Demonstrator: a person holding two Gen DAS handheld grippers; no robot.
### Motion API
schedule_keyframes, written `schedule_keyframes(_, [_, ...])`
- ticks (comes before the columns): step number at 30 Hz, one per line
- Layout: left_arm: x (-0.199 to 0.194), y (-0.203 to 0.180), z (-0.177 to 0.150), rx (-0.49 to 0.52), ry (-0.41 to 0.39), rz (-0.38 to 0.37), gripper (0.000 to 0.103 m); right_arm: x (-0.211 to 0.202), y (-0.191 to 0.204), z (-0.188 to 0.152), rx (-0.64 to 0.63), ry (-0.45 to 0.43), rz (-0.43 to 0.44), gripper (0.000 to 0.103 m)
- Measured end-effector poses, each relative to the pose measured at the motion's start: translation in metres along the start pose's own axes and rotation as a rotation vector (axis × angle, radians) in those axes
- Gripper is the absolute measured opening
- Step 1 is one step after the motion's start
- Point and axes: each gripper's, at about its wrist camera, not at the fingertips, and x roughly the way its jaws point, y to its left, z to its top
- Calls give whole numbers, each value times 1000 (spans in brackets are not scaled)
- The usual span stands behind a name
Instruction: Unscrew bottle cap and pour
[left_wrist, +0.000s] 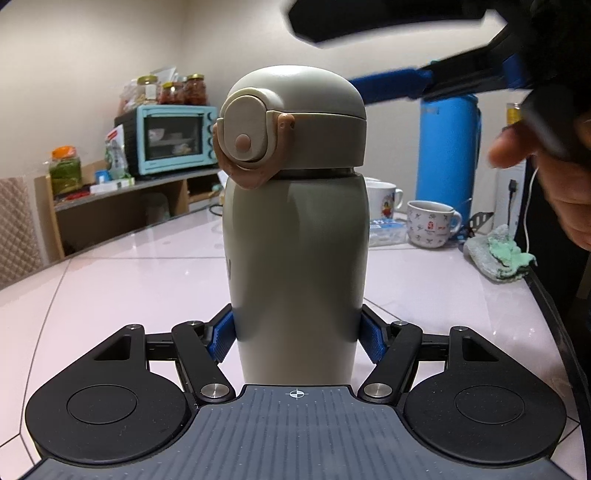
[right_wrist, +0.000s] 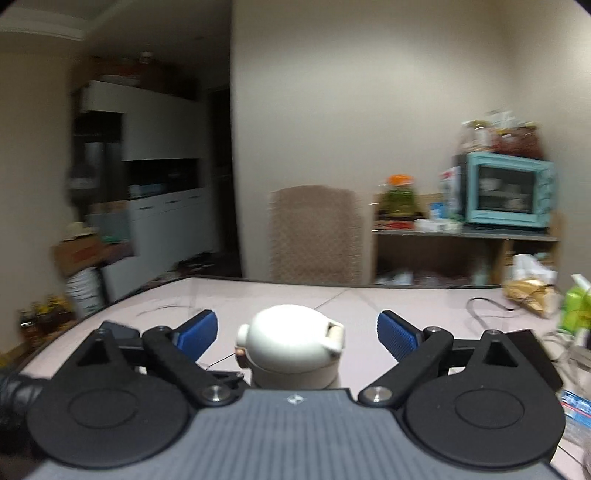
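A beige thermos bottle (left_wrist: 295, 251) stands upright on the pale table (left_wrist: 110, 288). Its domed flip cap (left_wrist: 295, 118) sits on the neck, with the latch button facing left. My left gripper (left_wrist: 297, 334) is shut on the bottle's lower body, a blue pad pressing each side. My right gripper (left_wrist: 388, 51) is blurred above and right of the cap, held by a hand (left_wrist: 554, 177). In the right wrist view the right gripper (right_wrist: 297, 332) is open. The cap (right_wrist: 291, 343) lies low between its blue pads (right_wrist: 397, 334), with a gap on both sides.
Behind the bottle on the right stand two patterned mugs (left_wrist: 432, 223), a tall blue bottle (left_wrist: 447, 155) and a green-and-white cloth (left_wrist: 498, 254) near the table edge. A teal oven (left_wrist: 173, 138) and jars sit on a shelf at the back left. A chair (right_wrist: 314, 232) stands beyond the table.
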Motion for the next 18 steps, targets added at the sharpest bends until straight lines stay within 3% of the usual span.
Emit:
schedule_keyframes(4, [0,-3,1,-4,6,16,72,4,18,-3,24,-7,-105,96])
schedule_keyframes(12, [0,-7,0,-5,7,24,72,19,25,-9,-2,25,-173,95])
schedule_keyframes(18, [0,-6,1,-3,11,22,72,23,28,-9,-9,50,-161,76])
